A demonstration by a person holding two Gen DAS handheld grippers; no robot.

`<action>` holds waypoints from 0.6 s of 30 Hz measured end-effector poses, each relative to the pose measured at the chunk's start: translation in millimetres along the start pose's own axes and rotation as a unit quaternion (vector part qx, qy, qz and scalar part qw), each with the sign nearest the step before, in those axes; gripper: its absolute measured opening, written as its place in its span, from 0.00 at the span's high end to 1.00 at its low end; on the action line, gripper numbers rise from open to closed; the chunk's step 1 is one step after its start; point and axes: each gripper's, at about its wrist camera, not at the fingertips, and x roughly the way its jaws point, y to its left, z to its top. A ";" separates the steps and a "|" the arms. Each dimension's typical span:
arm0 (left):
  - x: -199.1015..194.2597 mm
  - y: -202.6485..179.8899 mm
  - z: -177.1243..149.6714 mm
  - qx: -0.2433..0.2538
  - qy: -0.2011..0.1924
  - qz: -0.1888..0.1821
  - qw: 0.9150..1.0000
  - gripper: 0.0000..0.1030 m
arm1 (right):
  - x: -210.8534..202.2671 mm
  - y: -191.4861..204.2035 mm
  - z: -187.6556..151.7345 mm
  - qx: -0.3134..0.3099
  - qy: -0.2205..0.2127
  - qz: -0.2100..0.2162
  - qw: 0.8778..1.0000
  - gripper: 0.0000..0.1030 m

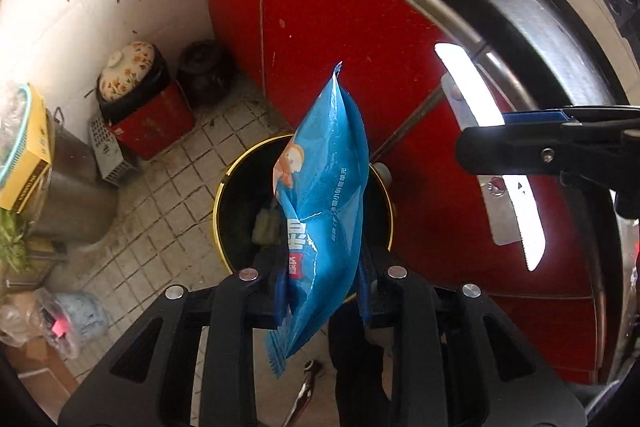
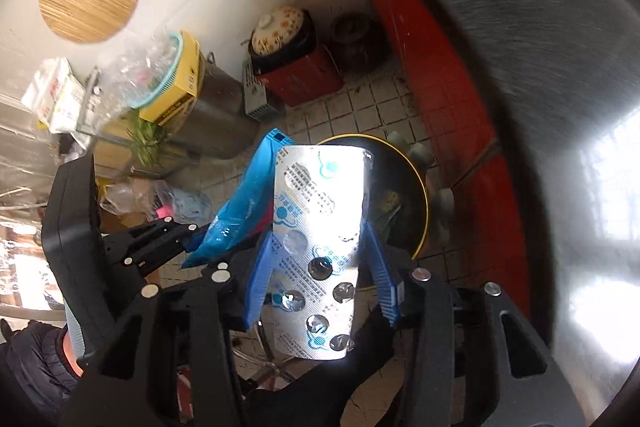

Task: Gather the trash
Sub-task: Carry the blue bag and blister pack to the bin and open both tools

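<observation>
one red cabinet (image 1: 340, 39) ran along the right, with one tiled floor (image 1: 168, 195) below it. on the floor stood one round bin (image 1: 224, 195) with a yellow rim and dark inside, holding some scraps. by the wall stood one steel pot (image 1: 68, 187), one red box (image 1: 156, 123) with one floral lid (image 1: 126, 71) on top, and one dark jar (image 1: 204, 67).

two grippers hung over the bin, each holding one piece of trash. the left gripper (image 1: 322, 291) had its fingers narrowly apart, the one blue wrapper (image 1: 320, 195) between them, hanging above the bin mouth. the right gripper (image 2: 322, 279) had its blue fingers (image 2: 256, 283) moderately apart, pressing the edges of one silver blister pack (image 2: 316, 227), also above the bin; five emptied pockets could be counted on its lower part.
</observation>
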 end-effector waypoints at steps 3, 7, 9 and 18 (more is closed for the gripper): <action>11.2 10.5 1.1 -0.007 -0.002 -0.005 1.000 0.30 | 18.2 0.0 13.1 -0.003 0.013 -0.017 1.000 0.40; 17.4 10.9 -3.4 0.011 0.002 0.003 1.000 0.30 | 23.9 -6.1 19.1 0.003 0.016 -0.023 1.000 0.34; 15.3 10.8 -5.1 0.015 0.003 0.007 1.000 0.30 | 19.8 -7.6 18.3 0.003 0.014 -0.021 1.000 0.33; -44.1 -35.3 2.6 0.064 -0.039 0.023 0.997 0.17 | -73.8 -27.7 -5.2 0.031 -0.061 -0.020 0.997 0.22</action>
